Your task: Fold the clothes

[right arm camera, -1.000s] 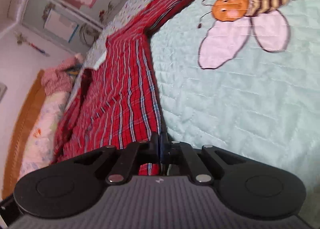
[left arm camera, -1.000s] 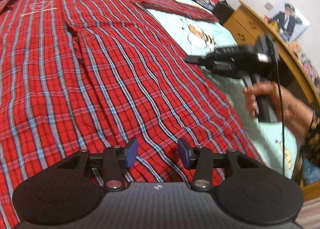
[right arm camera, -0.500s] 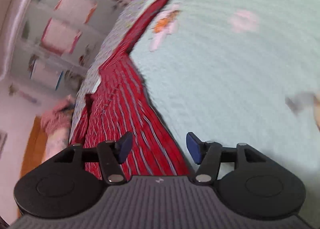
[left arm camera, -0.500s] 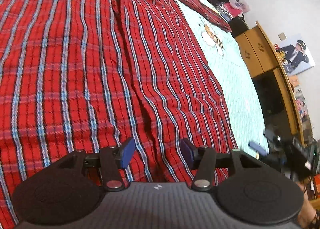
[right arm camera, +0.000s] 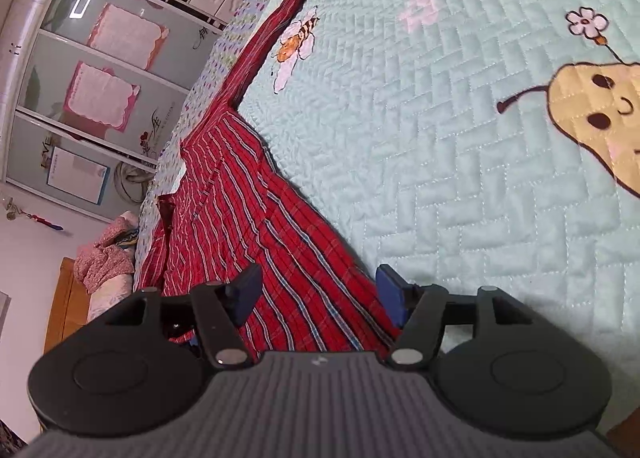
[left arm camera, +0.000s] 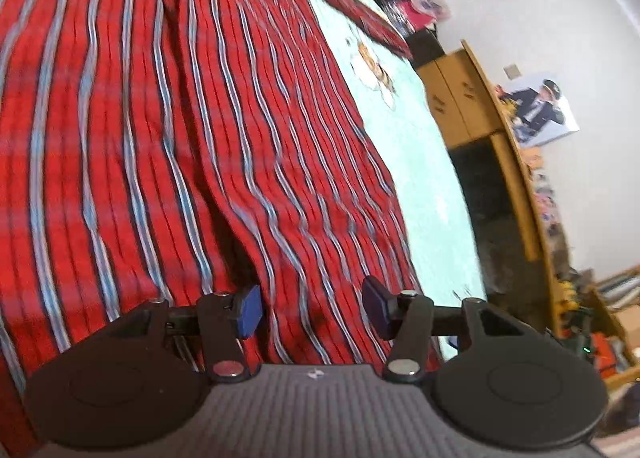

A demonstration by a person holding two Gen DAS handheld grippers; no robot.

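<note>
A red plaid shirt (left arm camera: 168,130) lies spread flat on a pale green quilted bed cover (left arm camera: 424,162). My left gripper (left arm camera: 310,308) is open and low over the shirt's bottom hem, with wrinkled cloth between its blue pads. In the right wrist view the same shirt (right arm camera: 248,218) runs away from me, its sleeve (right arm camera: 280,30) stretched out along the bed. My right gripper (right arm camera: 318,290) is open, its jaws on either side of the shirt's lower corner, with nothing held.
The bed cover (right arm camera: 460,162) has bee and pear pictures. A wooden cabinet (left arm camera: 476,110) and a framed picture (left arm camera: 536,114) stand past the bed's far side. A wardrobe with glass doors (right arm camera: 88,90) and a pink pillow (right arm camera: 106,254) are at the head end.
My right gripper let go of the shirt's side edge, opened, and moved down to the lower corner. My left gripper dropped closer to the hem. The cloth there has wrinkled.
</note>
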